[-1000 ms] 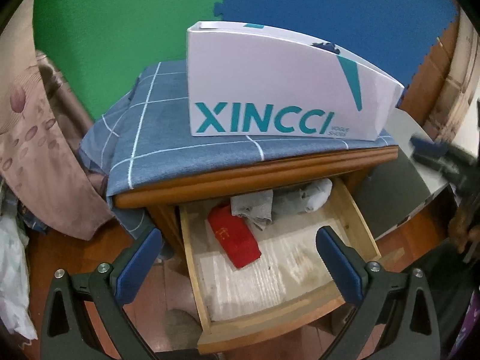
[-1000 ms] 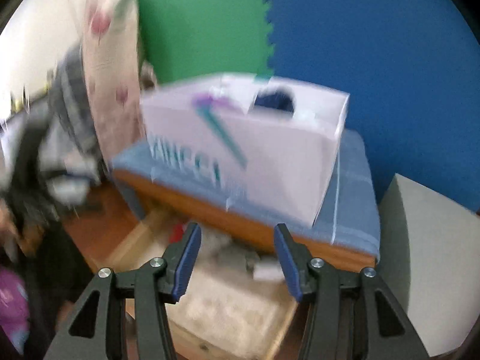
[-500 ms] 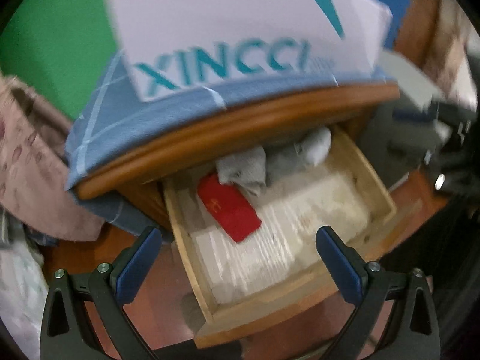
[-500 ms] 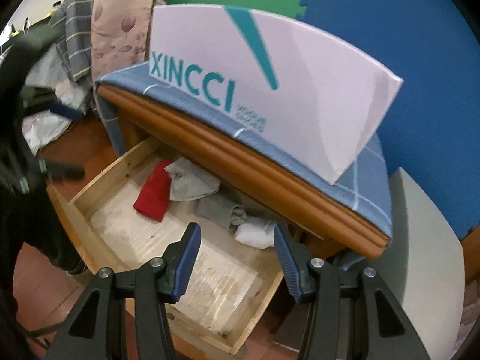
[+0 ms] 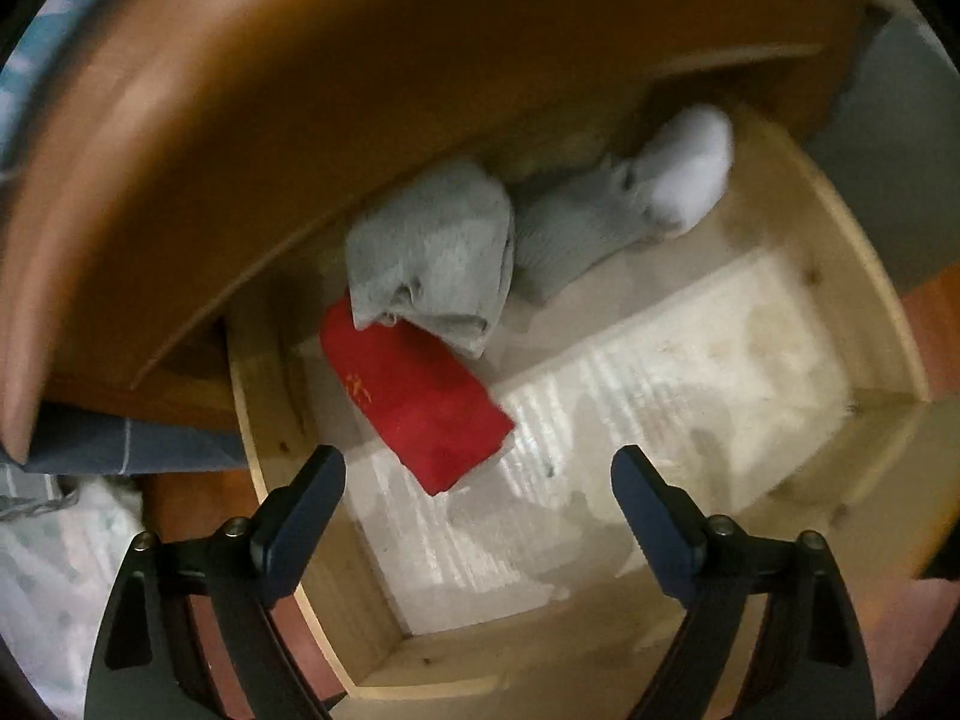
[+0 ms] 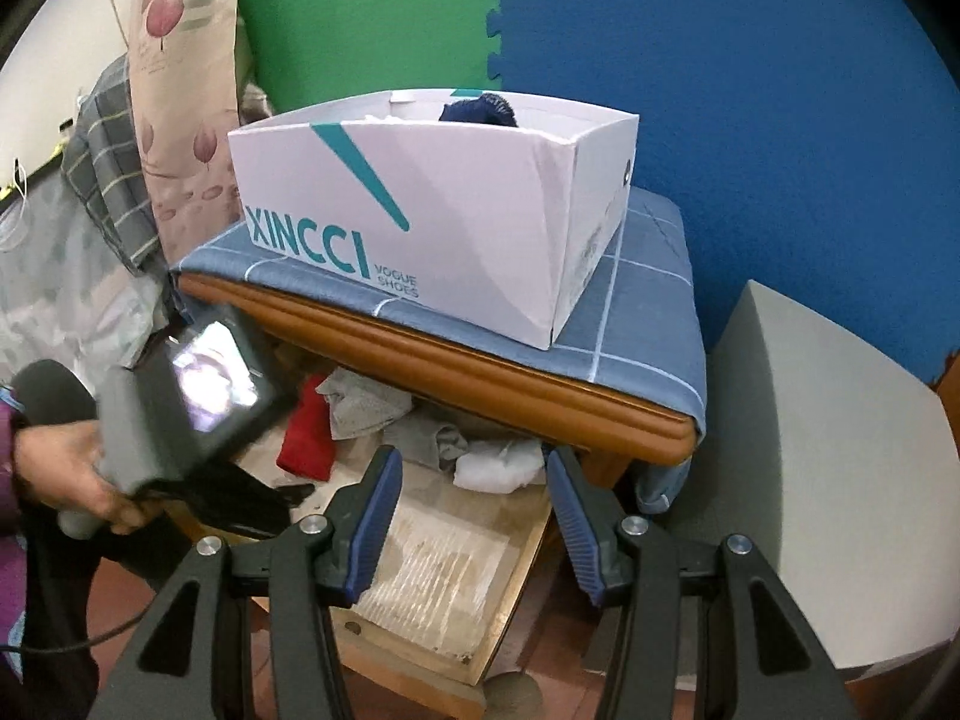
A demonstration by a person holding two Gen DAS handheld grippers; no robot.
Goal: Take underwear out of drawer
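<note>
The wooden drawer (image 5: 870,324) stands pulled out of the nightstand. In it lie a folded red garment (image 5: 420,402), a grey one (image 5: 438,252) overlapping its far end, a second grey piece (image 5: 570,234) and a white piece (image 5: 684,174). My left gripper (image 5: 477,468) points steeply down over the drawer. Its jaws are closing and the near end of the red garment lies just ahead between them, untouched. My right gripper (image 6: 473,459) hovers half open and empty over the drawer's (image 6: 414,654) front. The right wrist view shows a hand (image 6: 60,468) holding the left gripper's grey body (image 6: 150,420) beside the red garment (image 6: 309,438).
A white XINCCI shoe box (image 6: 450,222) sits on a blue checked cloth (image 6: 636,324) covering the nightstand top, whose brown edge (image 5: 300,90) overhangs the drawer's back. A grey box (image 6: 810,480) stands to the right, and piled fabrics (image 6: 60,276) to the left.
My left gripper has dropped and tipped down toward the drawer, whose contents now fill its view, and its fingers stand closer together. The right wrist view has drawn back and now shows the left gripper over the drawer.
</note>
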